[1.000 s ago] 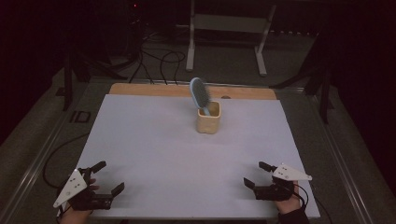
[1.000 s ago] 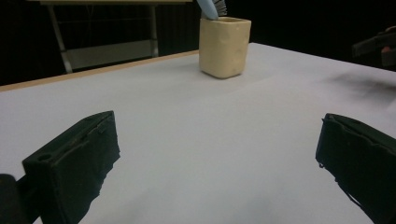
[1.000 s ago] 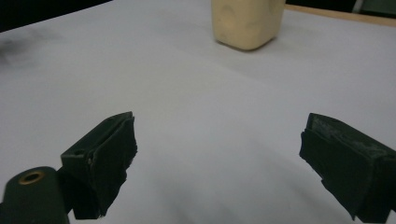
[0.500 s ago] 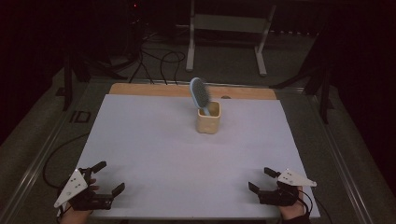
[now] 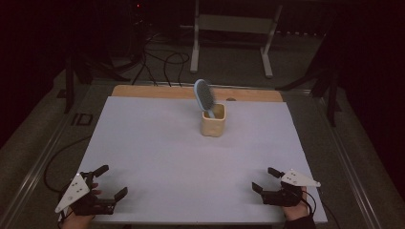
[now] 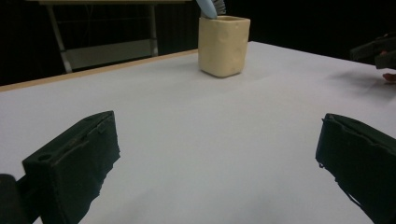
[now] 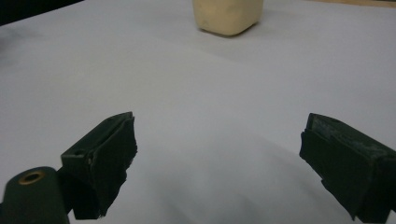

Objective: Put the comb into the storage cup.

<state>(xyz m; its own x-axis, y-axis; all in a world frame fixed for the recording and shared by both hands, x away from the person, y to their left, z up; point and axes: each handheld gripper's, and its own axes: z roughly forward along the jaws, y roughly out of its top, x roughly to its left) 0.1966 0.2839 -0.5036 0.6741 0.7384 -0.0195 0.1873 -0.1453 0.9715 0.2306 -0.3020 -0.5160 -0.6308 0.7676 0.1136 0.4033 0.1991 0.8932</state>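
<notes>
A cream square cup [image 5: 213, 120] [image 6: 223, 45] [image 7: 228, 15] stands toward the back middle of the white table top [image 5: 181, 162]. A light blue hairbrush [image 5: 203, 97] [image 6: 211, 7] stands in it, handle down, head leaning left. My left gripper [image 5: 112, 181] [image 6: 217, 158] rests open near the front left corner with nothing between its jaws. Near the front right corner my right gripper [image 5: 265, 179] [image 7: 219, 163] is open and holds nothing. Both are far from the cup.
A wooden strip [image 5: 143, 91] runs along the table's far edge. Beyond it on the dark floor stand a white metal frame [image 5: 234, 28] and loose cables [image 5: 162, 57]. The other gripper [image 6: 376, 49] appears at the right of the left gripper view.
My right gripper has drawn back toward the front edge of the table and sits a little lower. The left gripper, cup and brush have stayed put.
</notes>
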